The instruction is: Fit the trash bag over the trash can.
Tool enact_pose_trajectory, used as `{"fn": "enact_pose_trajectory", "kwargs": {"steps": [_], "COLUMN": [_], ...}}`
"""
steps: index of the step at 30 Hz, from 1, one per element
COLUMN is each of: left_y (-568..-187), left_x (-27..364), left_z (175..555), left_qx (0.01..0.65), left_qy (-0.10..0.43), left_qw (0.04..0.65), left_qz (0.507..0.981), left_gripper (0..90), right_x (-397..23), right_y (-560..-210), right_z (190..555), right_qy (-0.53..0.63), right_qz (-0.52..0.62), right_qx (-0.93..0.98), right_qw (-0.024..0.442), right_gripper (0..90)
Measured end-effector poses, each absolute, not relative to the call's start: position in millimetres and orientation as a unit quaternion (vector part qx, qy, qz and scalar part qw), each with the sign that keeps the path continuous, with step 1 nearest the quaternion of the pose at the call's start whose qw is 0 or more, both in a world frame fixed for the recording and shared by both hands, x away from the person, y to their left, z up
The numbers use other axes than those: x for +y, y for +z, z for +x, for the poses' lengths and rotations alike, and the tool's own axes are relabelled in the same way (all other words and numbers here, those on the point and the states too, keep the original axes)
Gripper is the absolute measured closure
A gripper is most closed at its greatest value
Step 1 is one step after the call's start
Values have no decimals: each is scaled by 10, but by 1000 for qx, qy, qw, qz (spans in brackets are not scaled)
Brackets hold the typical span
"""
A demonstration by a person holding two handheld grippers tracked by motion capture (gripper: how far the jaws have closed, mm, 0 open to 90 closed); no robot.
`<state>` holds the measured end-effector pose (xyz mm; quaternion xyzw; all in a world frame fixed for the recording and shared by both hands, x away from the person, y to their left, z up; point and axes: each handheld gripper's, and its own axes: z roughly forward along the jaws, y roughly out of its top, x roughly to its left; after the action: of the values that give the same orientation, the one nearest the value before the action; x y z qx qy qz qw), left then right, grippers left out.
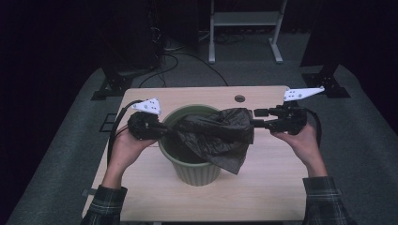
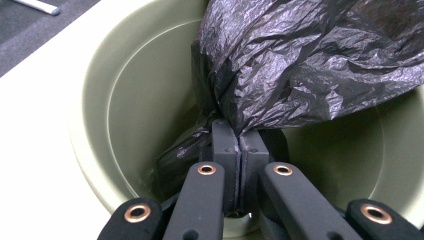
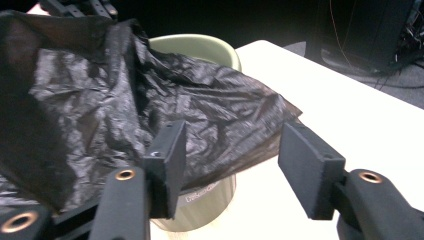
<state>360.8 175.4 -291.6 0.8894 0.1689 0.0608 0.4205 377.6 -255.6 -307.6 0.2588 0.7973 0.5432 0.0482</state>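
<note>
the left gripper (image 2: 239, 150), jaws pressed together, pinches a crinkled black plastic bag (image 1: 216, 136) over the round green plastic bin (image 1: 195, 171) on the pale wooden desk (image 1: 263, 187); the right gripper (image 3: 232, 160) gapes empty beside the bag.

- My table (image 1: 263, 187) has a pale wood-look top, with a small round hole (image 1: 240, 98) near its far edge, right of the middle
- Grey carpet (image 1: 366, 140) lies around the table on every side I can see
- Beyond the far edge stands a white frame (image 1: 244, 18) on two legs with feet on the floor
- Black cables (image 1: 187, 58) curl over the carpet to the left of that frame
- A black stand foot (image 1: 110, 86) sits off the far left corner, another black stand foot (image 1: 328, 79) off the far right corner
</note>
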Motion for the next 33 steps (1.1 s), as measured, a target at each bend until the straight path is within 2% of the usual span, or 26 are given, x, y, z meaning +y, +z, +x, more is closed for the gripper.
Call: {"fn": "enact_pose_trajectory", "kwargs": {"steps": [2, 4, 9, 12, 20, 26, 33], "left_y": [-2916, -2911, -2905, -2920, -2891, -2764, -2546], "left_x": [1747, 1742, 1751, 1765, 1831, 1790, 1608], "left_z": [3594, 3578, 3556, 3553, 3486, 3419, 3393], "left_qx": [166, 164, 165, 167, 171, 154, 117], "left_qy": [60, 60, 60, 61, 84, 90, 88], "left_qw": [420, 419, 419, 421, 436, 445, 462], "left_qz": [890, 891, 891, 889, 880, 877, 875], "left_gripper": [889, 886, 860, 809, 447, 353, 339], "right_x": [-2545, -2517, -2410, -2358, -2227, -2135, -2100], "right_y": [-3125, -3177, -3261, -3280, -3274, -3268, -3254], "right_z": [3806, 3842, 3916, 3971, 4224, 4279, 4272], "right_qy": [544, 543, 531, 531, 516, 514, 515], "right_qz": [266, 265, 260, 263, 283, 281, 277], "right_qx": [795, 796, 806, 805, 807, 809, 810], "right_qw": [44, 30, 31, 34, 50, 52, 50], "right_gripper": [423, 543, 892, 898, 898, 898, 898]}}
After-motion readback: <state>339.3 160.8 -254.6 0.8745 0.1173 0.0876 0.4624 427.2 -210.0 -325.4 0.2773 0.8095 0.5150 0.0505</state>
